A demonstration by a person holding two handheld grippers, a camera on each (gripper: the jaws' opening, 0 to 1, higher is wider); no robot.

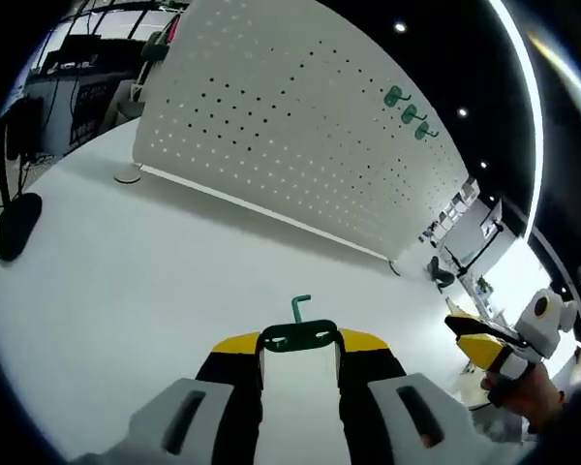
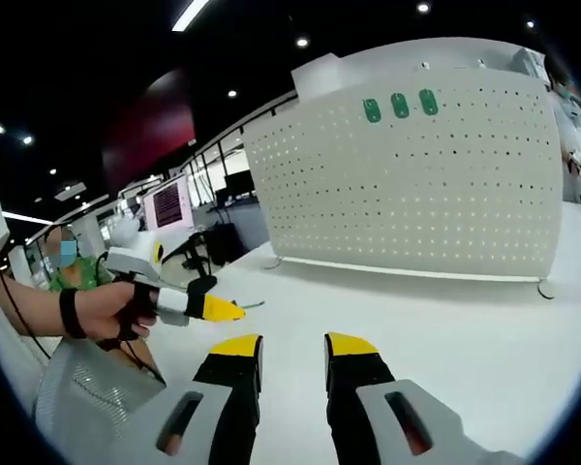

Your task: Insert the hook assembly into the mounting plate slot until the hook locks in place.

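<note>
You're gripping the green hook [image 1: 298,334] in the left claw [image 1: 300,341] — pegboard [image 1: 300,136] is lying well ahead, stem pointing toward it. Right claw [image 2: 290,346] is hanging open — empty.

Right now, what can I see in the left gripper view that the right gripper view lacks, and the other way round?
Left gripper view: a green hook clamped between the left gripper jaws, with its prong pointing up, and a dark chair at the table edge.

Right gripper view: the right gripper with open, empty jaws, and a hand holding the left gripper from the side.

Both: the white pegboard standing on the white table, with three green hooks already mounted near its top.
</note>
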